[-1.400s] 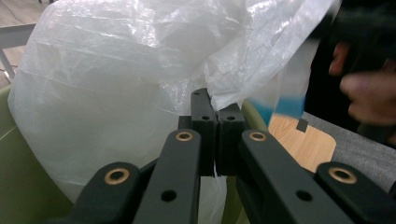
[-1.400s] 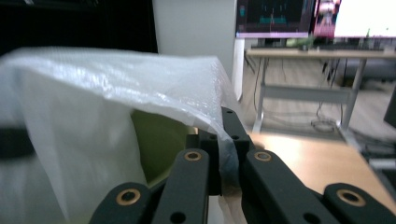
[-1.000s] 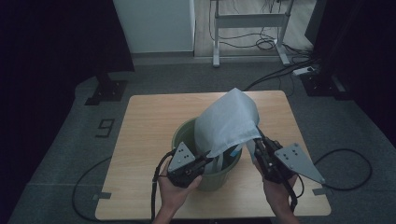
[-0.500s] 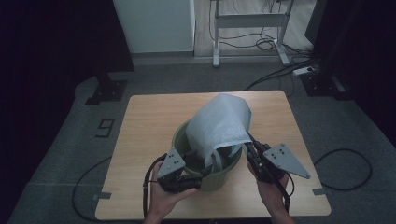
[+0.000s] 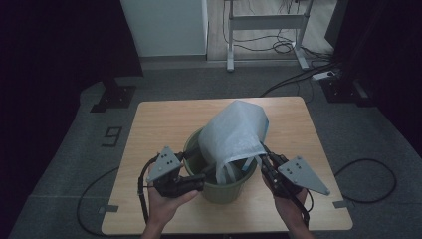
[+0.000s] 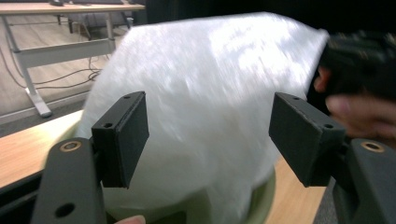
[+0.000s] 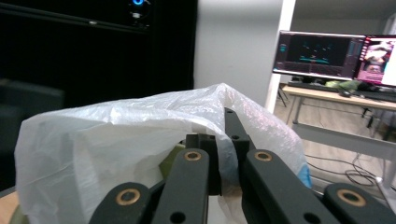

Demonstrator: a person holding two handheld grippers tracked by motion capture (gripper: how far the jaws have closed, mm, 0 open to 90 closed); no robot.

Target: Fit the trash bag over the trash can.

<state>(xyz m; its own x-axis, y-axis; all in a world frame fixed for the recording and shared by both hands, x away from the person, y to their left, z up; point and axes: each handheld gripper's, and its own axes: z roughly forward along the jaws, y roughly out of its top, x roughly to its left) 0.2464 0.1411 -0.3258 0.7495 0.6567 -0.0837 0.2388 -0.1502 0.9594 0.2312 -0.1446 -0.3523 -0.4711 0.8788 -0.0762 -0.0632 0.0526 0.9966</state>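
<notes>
A white plastic bag (image 5: pixel 234 132) billows up out of a green bin (image 5: pixel 219 191) in the middle of the wooden table (image 5: pixel 159 119). My right gripper (image 5: pixel 263 162) is at the bin's right rim, shut on the bag's edge; in the right gripper view its jaws (image 7: pixel 226 154) pinch a fold of the bag (image 7: pixel 116 135). My left gripper (image 5: pixel 201 179) is at the bin's left side. Its jaws have just opened and stand wide apart (image 6: pixel 210 135), with the bag (image 6: pixel 210 93) ahead of them and untouched.
The bin stands near the table's front edge, with bare wood to the left, right and behind. Beyond the table are a desk frame (image 5: pixel 266 22), floor cables (image 5: pixel 298 79) and black stands (image 5: pixel 112 94). Monitors (image 7: pixel 327 53) glow in the right gripper view.
My left gripper has let go of the bag's edge, opened and drawn back to the bin's left side. The bag has puffed up taller. The right gripper still holds its edge.
</notes>
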